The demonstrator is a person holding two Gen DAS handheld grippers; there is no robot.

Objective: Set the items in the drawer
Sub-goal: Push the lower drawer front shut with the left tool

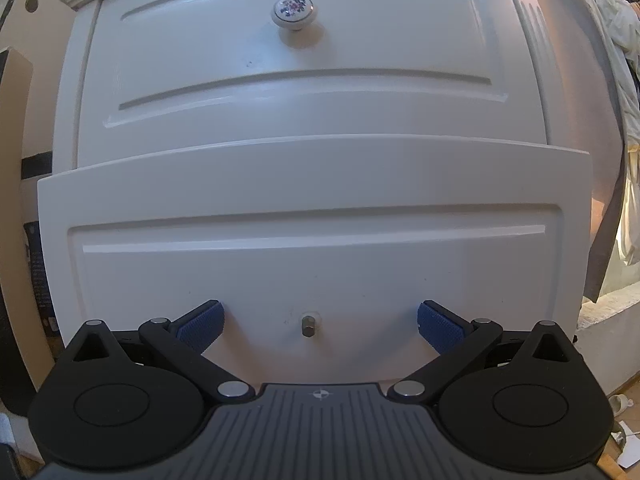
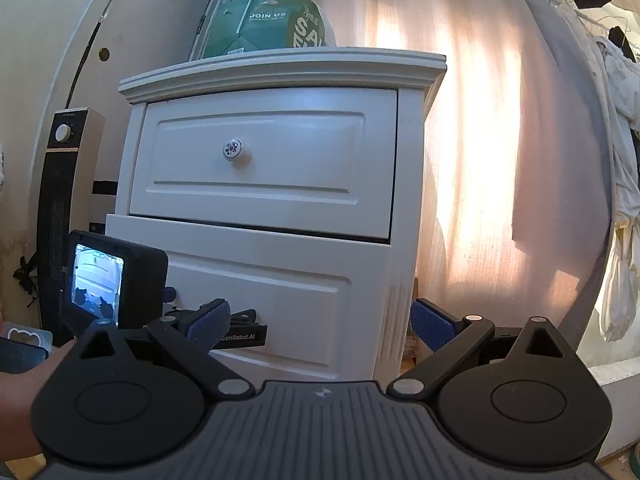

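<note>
Blue fingertips (image 1: 202, 322) of the left gripper (image 1: 320, 320) stand wide apart, holding nothing, one on each side of a small metal stud (image 1: 308, 325) on the lower drawer (image 1: 312, 184). The knob itself is missing there; only the bare stud sticks out of the panel, close ahead of the open jaws but not touched.

Lower drawer: pulled slightly out of the white nightstand (image 2: 280, 68), its top edge standing proud of the upper drawer (image 1: 296, 80). Judged stiff, painted wood, probably moderately heavy and sliding on runners. The glossy paint looks slippery. The stud is judged the only real hold: small, hard, likely to slip unless the pads close squarely on it. The top edge of the drawer front is an alternative purchase.

Upper drawer: shut, with a flowered ceramic knob (image 1: 295, 10).

No items for the drawer appear in either view.

Right gripper (image 2: 322, 318): also spread wide and empty, hanging back from the nightstand's right corner.

View differences: the left wrist view alone shows the stud and the missing knob. The right wrist view alone shows the left gripper's body with its lit screen (image 2: 98, 280), a green box (image 2: 268, 20) on top of the nightstand, a curtain (image 2: 500, 140) to the right and a tall heater (image 2: 60, 200) to the left.
</note>
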